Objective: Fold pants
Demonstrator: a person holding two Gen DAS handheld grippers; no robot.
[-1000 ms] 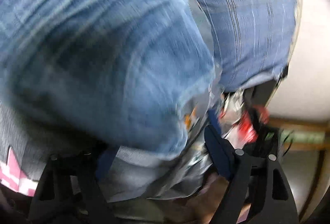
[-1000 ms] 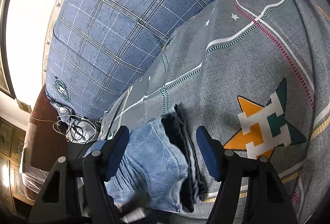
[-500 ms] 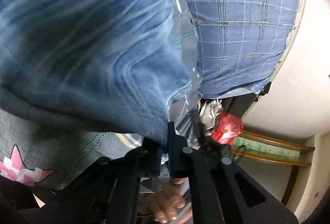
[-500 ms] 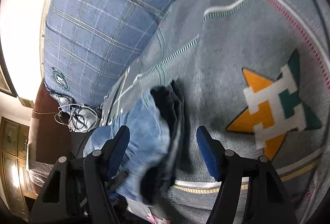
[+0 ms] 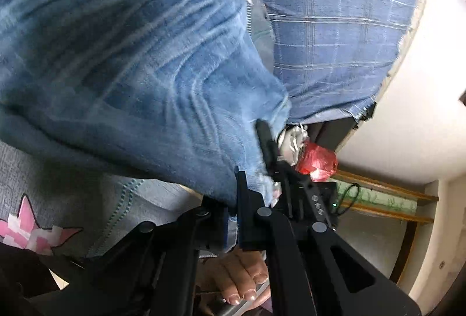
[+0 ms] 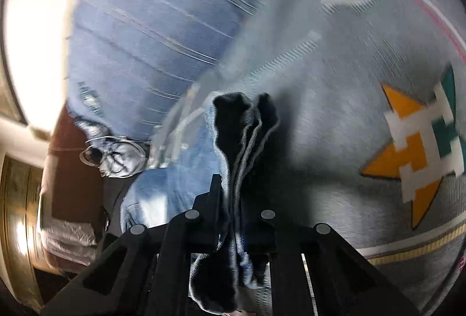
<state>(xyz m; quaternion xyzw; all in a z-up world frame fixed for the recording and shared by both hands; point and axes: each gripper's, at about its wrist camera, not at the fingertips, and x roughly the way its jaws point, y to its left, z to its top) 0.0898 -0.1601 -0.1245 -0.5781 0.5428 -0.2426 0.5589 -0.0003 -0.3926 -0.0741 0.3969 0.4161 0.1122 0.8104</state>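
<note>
Blue denim pants (image 5: 139, 60) fill most of the left wrist view, draped over a grey bedspread (image 5: 52, 176). My left gripper (image 5: 233, 208) is shut on a frayed lower edge of the denim. In the right wrist view the folded, layered edge of the pants (image 6: 241, 129) runs down between the black fingers. My right gripper (image 6: 233, 217) is closing, and its pads press on that bunched denim. The view is motion-blurred.
A blue plaid pillow (image 5: 335, 25) (image 6: 151, 19) lies at the head of the bed. The bedspread (image 6: 335, 112) carries an orange and green star (image 6: 416, 159). A person's fingers (image 5: 238, 278) show under the left gripper. A red wrapped thing (image 5: 317, 161) and cables (image 6: 113, 153) lie beside the bed.
The left gripper closed on the denim edge and stayed closed. The right gripper moved in over the folded edge and its jaws came together on it.
</note>
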